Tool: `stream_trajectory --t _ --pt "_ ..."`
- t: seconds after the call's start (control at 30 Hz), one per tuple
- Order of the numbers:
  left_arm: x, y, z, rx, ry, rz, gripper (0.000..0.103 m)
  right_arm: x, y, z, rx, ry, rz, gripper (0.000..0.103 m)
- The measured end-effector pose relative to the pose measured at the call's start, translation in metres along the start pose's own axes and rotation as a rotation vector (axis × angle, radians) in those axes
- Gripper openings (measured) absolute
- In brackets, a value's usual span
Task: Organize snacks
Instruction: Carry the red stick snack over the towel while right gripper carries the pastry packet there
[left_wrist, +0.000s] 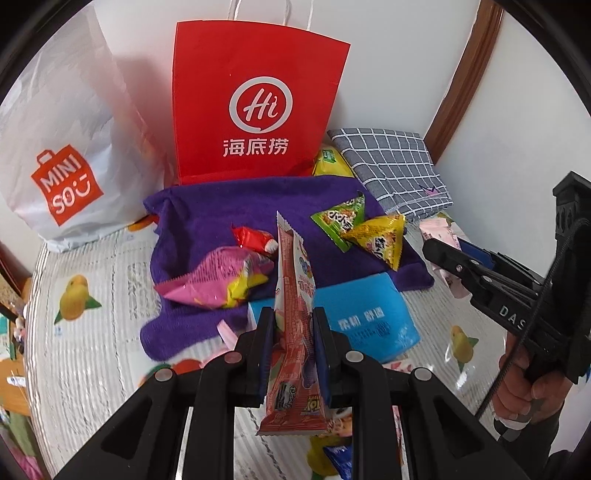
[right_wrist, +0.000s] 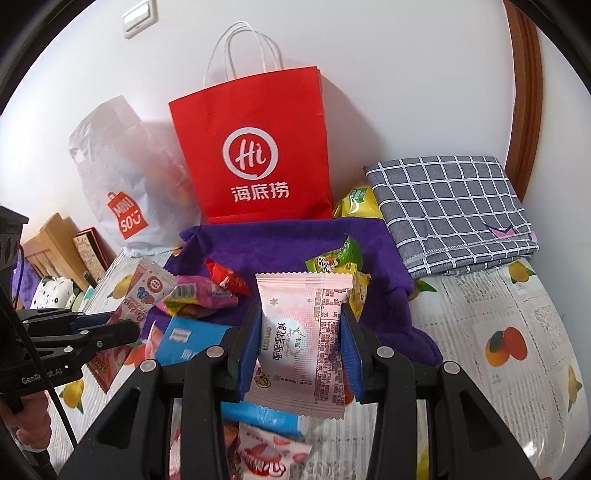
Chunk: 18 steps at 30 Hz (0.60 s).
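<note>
Two bags stood against the wall: one red paper bag (left_wrist: 258, 103) and one white plastic bag (left_wrist: 62, 147), their contents hidden. The left gripper (left_wrist: 293, 325) held a long red snack packet (left_wrist: 295, 314) in its jaws; the right gripper (right_wrist: 301, 343) clamped a pink snack packet (right_wrist: 295, 332). Two triangular packets, one green (left_wrist: 340, 221) and one yellow (left_wrist: 380, 240), lay touching on one purple towel (left_wrist: 207, 206).

A folded grey checked cloth (right_wrist: 450, 206) lies beside a purple towel (right_wrist: 280, 243) on the fruit-print tablecloth (right_wrist: 509, 332).
</note>
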<state>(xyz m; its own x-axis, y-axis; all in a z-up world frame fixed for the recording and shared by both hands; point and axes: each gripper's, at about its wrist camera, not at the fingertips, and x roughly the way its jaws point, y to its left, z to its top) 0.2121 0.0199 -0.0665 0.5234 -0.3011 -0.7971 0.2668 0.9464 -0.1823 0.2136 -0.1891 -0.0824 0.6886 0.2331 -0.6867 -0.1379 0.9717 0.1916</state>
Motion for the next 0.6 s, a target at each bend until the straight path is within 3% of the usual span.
stream_trajectory --t 0.6 --pt "0.025 0.010 0.032 0.014 -0.001 0.002 0.020 0.041 -0.007 0.025 -0.002 0.014 -0.022 0.040"
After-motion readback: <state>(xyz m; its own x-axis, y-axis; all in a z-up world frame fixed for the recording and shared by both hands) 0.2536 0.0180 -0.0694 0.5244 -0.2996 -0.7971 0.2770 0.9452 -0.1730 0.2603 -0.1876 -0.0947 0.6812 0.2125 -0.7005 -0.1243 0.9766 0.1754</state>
